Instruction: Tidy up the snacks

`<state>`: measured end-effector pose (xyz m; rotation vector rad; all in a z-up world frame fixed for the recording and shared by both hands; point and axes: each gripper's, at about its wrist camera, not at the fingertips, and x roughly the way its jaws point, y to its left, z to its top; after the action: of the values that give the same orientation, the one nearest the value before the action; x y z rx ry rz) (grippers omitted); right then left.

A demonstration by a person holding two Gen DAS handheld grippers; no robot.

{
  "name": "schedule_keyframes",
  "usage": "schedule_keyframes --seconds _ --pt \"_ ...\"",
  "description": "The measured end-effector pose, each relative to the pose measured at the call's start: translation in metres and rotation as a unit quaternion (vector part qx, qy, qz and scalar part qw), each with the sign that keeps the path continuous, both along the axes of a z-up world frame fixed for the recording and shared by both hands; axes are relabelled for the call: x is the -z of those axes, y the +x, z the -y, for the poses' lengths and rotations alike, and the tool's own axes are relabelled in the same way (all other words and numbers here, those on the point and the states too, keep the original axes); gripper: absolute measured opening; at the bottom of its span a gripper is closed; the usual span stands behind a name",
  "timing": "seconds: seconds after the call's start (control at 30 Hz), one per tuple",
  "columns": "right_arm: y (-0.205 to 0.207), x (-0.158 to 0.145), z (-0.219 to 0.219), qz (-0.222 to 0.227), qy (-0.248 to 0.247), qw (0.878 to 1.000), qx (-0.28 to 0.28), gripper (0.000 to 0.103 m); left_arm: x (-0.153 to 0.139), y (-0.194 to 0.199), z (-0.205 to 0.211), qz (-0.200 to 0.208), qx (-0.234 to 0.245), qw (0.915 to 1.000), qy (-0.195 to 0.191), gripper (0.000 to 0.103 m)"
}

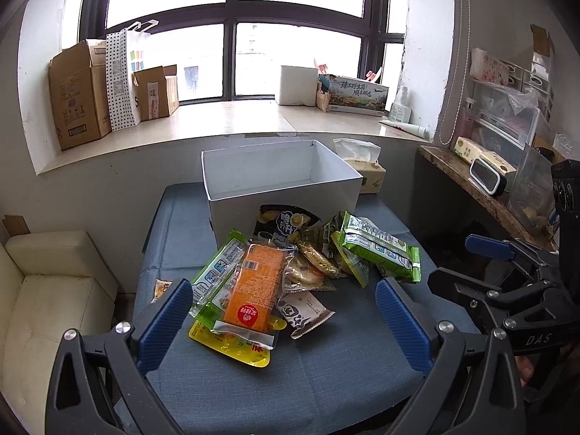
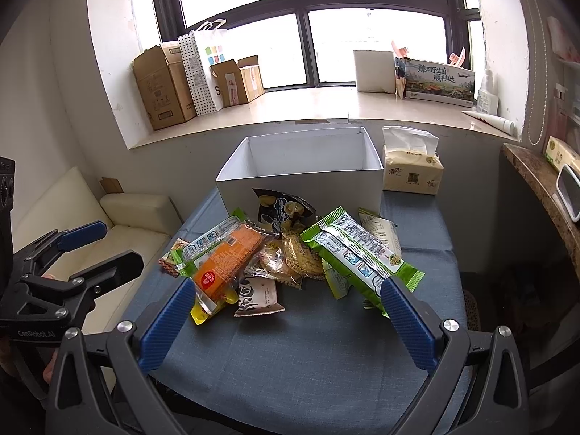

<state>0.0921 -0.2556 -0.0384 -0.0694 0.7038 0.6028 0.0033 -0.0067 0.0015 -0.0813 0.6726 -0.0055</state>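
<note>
A heap of snack packets lies on the blue cloth table (image 1: 326, 369) in front of an open white box (image 1: 282, 195). An orange packet (image 1: 253, 286) tops the heap's left side, green packets (image 1: 380, 246) lie at its right, a dark chip bag (image 1: 282, 224) leans on the box. My left gripper (image 1: 282, 311) is open and empty above the near side of the heap. My right gripper (image 2: 286, 311) is open and empty too, also near the heap, with the orange packet (image 2: 224, 264), a green packet (image 2: 359, 253) and the box (image 2: 301, 181) ahead.
A tissue pack (image 2: 413, 174) stands right of the box. A cream sofa (image 1: 47, 290) is left of the table and a stone counter (image 1: 478, 181) with clutter is to the right. Cardboard boxes (image 1: 79, 94) and bags line the window sill behind.
</note>
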Motion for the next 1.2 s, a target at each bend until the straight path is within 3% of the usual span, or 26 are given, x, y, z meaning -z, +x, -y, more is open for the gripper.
schedule_keyframes --seconds 1.2 --pt "0.0007 0.0042 0.0009 -0.005 0.002 1.0 0.001 0.103 0.0051 0.0016 -0.0011 -0.012 -0.007 0.9999 0.004 0.103"
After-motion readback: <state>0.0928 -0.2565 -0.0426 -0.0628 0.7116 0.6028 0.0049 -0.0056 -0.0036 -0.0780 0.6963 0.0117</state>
